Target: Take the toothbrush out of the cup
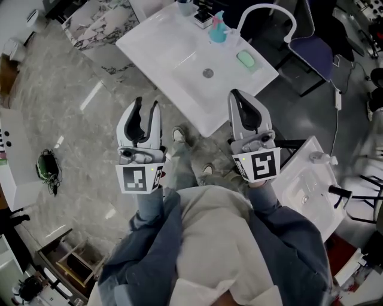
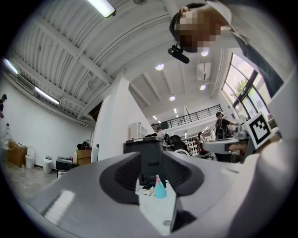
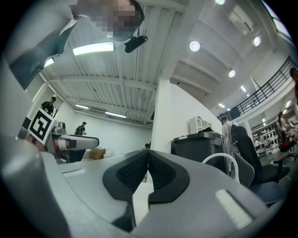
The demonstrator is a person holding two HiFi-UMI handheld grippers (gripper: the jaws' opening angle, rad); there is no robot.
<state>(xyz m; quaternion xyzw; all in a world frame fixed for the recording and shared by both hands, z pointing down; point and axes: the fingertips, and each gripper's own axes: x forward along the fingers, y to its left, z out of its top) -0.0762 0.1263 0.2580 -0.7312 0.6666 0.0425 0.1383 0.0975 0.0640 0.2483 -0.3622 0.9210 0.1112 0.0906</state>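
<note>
Left gripper (image 1: 147, 103) gapes empty and right gripper (image 1: 235, 94) is pinched together. The 2 hover near the white basin (image 1: 173, 57), with possibly the cup (image 1: 185, 6) at its far edge.

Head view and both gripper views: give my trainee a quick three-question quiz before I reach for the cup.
1. True or false: the left gripper has its jaws apart.
2. On the sink, what lies right of the teal bottle in the head view? A) green soap bar B) red mug C) yellow sponge
3. Fill in: the jaws of the right gripper are ____.
Key: 1 true; 2 A; 3 together.
</note>
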